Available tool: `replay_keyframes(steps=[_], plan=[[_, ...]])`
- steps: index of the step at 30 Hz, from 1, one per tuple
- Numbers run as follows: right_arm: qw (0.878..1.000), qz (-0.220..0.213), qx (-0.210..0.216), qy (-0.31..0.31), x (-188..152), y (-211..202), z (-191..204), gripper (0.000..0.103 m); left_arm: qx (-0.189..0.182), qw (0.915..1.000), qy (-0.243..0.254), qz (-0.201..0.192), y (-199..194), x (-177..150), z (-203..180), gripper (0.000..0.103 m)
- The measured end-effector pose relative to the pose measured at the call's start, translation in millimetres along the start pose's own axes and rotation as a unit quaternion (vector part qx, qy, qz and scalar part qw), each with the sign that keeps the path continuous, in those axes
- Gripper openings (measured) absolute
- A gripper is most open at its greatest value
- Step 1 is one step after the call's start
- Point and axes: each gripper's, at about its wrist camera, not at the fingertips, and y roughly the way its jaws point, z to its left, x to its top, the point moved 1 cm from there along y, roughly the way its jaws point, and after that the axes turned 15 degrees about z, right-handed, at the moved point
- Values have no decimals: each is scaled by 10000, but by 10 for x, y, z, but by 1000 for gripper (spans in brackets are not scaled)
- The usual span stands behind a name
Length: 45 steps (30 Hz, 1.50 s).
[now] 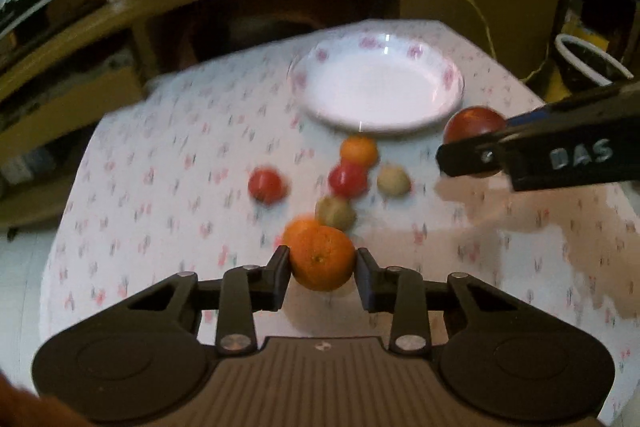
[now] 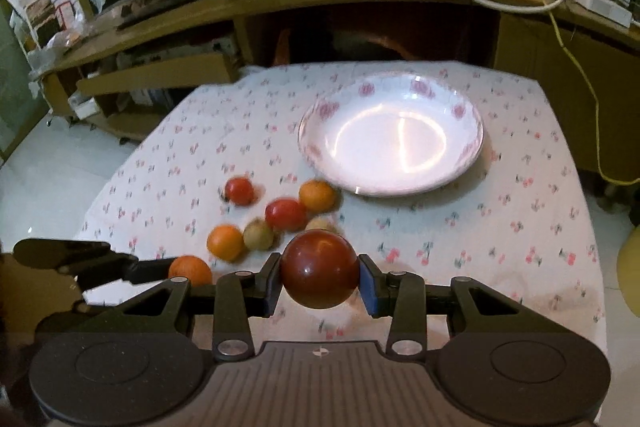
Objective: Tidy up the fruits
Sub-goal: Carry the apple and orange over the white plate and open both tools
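Gripping an orange [image 1: 322,259] between both pads, the left claw [image 1: 322,265] hangs over the near part of the table [image 1: 160,155]; the right claw [image 2: 319,273] pinches a dark red fruit [image 2: 319,269] the same way. Ahead lie loose fruits: two red [image 2: 239,191], two orange [image 2: 226,242], two tan [image 2: 259,235], bunched left of centre. Beyond them sits a bare white plate [image 2: 320,115] with pink flowers on its rim, open cloth around it, and the table's far edge close behind.
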Motion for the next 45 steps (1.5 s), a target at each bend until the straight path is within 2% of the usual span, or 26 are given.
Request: replay_keyframes(steps=[7,17,24,29,34,45], plan=[[9995,-76,-184,253,377,182,-255,39,-222,9988,-189,-385,84,565,35,39],[9992,-104,-301,258,637,357,-458,39,-117,9995,100,-277,404,960,-136,39],[9991,38,-200,375,749,516,-615,40,-120,9994,182,-280,524,1077,-153,40],[9989,5,-226,412,793,568,-664,44,-216,9993,114,-274,552,1123,-143,41],[9990,-134,-164,389,787,526,-675,51,-199,9990,117,-370,489,1127,-149,43],[9985,-300,-119,451,702,318,-719,51,-93,9989,50,-468,207,944,73,47]])
